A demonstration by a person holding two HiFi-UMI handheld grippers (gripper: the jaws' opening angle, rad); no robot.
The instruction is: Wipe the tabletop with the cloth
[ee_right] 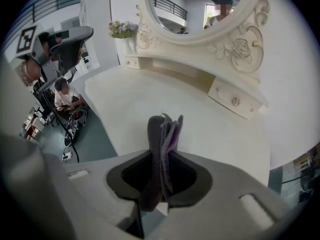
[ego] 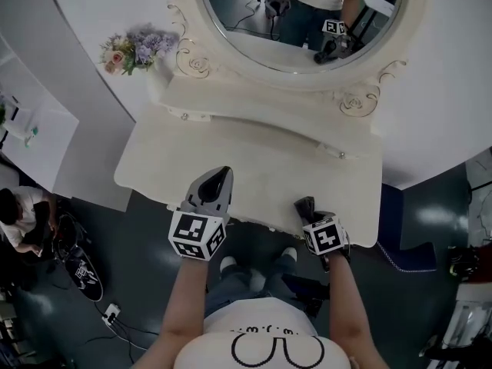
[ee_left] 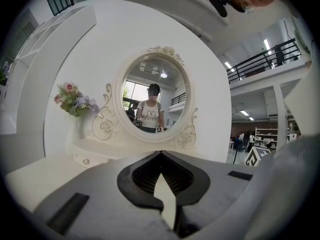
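Right gripper [ee_right: 160, 134] clamps the cloth [ee_right: 172, 134] — the bench [ee_right: 150, 94] lies just ahead, below it. Left gripper [ee_left: 161, 154] is clenched, empty.

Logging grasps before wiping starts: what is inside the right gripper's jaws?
A folded purple-grey cloth is clamped in the right gripper, its top edge poking past the jaw tips, with the cream tabletop beyond. How far it hangs below the jaws is hidden.

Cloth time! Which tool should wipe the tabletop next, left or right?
Right. The right tool is shut on the cloth, at the tabletop's near edge. The left tool is shut with nothing in it.
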